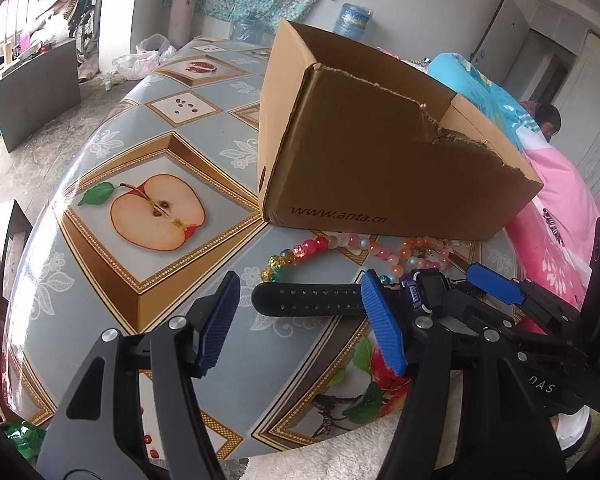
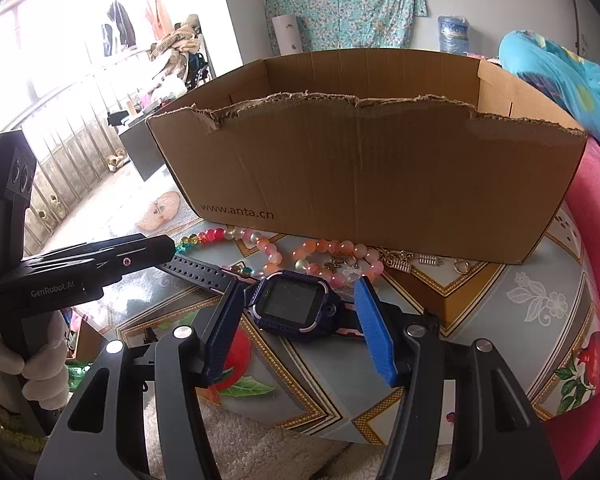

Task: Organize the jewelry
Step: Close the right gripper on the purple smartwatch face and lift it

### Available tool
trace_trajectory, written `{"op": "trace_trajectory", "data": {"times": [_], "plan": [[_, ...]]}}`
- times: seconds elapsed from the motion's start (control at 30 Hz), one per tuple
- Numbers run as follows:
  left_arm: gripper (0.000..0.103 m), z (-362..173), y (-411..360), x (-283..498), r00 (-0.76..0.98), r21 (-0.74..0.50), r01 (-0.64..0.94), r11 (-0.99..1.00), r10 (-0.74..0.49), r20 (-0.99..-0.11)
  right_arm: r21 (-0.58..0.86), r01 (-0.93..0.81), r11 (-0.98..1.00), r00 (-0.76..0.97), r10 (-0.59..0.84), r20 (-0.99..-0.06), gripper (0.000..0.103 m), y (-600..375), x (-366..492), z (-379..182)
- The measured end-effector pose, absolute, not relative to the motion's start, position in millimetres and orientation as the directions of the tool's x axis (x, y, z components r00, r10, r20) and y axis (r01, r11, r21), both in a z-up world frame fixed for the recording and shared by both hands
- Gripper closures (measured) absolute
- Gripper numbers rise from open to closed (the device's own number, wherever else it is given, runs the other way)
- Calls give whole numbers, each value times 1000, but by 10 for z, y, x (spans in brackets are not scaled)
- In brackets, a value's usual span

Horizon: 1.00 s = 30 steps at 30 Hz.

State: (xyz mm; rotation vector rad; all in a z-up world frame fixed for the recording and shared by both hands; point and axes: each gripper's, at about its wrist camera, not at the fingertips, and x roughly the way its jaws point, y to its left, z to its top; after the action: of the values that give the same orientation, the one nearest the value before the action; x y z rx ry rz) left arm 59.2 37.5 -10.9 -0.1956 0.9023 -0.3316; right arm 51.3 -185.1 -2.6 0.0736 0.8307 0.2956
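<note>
corrugated cardboard box, front edge torn, on a glossy fruit-print tablecloth. round glass-bead bracelets lie against the box. left gripper half-open astride the watch's perforated rubber strap; right gripper half-open around the watch's case, contact unclear.

We saw pale walls with a floral teal cloth hanging on one, bright daylight through a railed window — and a worn grey floor beside the fruit-patterned table.
</note>
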Motion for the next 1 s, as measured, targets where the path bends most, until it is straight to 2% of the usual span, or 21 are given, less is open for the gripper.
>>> {"op": "trace_trajectory", "data": {"times": [0.1,0.4,0.63,0.73,0.83,0.97,1.0], "plan": [[45,-194,379,633,537,-349,189,918,-395,-746,187,-236,954,603,294,-741,50,-1838,562,-124],[43,-13,338,531,555,-388,280,878,-478,-681,157,-267,951,603,292,-742,51,-1778,568,-139],[43,-110,228,609,505,-385,265,884,-468,-726,156,-281,947,610,302,-733,50,-1817,518,-155],[45,-101,267,621,512,-410,243,879,-476,-715,149,-284,947,618,300,-727,50,-1816,490,-155],[61,-39,284,603,545,-394,244,886,-462,-700,153,-285,946,621,304,-723,50,-1835,470,-156],[97,10,282,618,572,-338,230,913,-408,-711,153,-285,946,627,304,-717,50,-1853,437,-149],[100,22,280,615,580,-317,231,920,-392,-714,164,-283,945,623,312,-717,50,-1872,432,-134]]}}
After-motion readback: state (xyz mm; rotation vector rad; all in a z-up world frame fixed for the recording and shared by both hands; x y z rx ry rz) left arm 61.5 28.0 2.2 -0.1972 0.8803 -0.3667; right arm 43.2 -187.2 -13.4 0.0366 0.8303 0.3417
